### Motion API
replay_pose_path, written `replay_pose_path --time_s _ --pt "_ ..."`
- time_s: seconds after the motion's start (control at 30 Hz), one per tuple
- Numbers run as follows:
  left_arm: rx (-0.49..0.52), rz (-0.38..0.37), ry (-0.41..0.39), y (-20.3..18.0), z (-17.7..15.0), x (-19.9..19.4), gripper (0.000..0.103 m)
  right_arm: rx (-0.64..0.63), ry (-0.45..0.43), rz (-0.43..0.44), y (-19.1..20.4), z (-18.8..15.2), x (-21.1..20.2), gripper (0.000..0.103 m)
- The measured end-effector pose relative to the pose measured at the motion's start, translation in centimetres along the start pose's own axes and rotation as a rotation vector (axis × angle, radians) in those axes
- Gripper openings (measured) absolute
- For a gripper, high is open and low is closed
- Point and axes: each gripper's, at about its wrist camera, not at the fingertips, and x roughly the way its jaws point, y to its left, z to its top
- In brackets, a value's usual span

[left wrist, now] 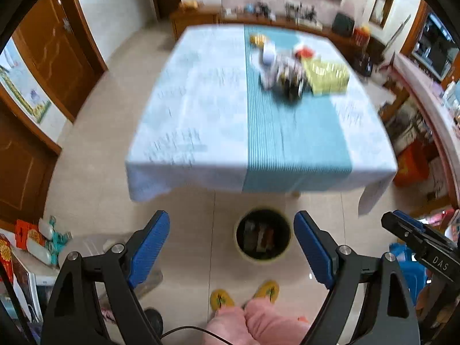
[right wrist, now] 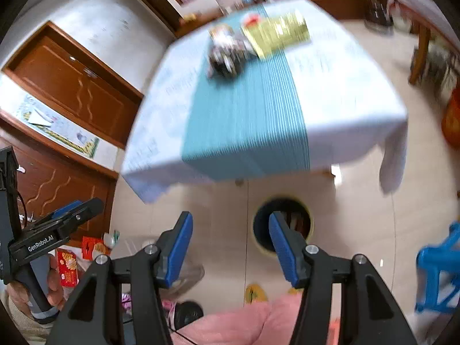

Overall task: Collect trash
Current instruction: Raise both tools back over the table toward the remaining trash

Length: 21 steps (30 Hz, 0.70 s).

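A pile of blurred wrappers lies on the far part of the table, on a teal runner, with a yellow-green packet beside it. The right wrist view shows the same pile and packet. A round bin with a dark liner stands on the floor before the table, with some items inside. My left gripper hangs open and empty high above the floor, the bin between its fingers in the picture. My right gripper is open and empty too, its right finger overlapping the bin.
A person's pink trousers and yellow slippers are directly below. A blue plastic stool stands at the right. Red packets and clutter lie by the brown doors at the left. A sideboard runs behind the table.
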Motion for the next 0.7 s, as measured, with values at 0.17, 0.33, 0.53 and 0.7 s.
replay_pose_path --time_s 0.17,0.33,0.53,0.7 --pt "0.013 0.05 -0.133 -0.4 2.8 -4.5 0.087 -0.087 -0.088 0.0 1.8 2.9 -3.4 0.055" --pt "-0.001 0.088 -0.201 -1.2 4.8 -6.9 0.087 -0.136 -0.125 -0.003 3.3 5.8 -5.0 0.055" --pt "0.019 0.141 -0.251 -2.0 6.5 -8.2 0.087 -0.215 -0.152 0.029 5.2 8.2 -6.2 0.055" --pt "0.043 0.136 -0.269 -1.9 9.0 -7.2 0.087 -0.241 -0.155 0.02 6.4 11.2 -5.7 0.055"
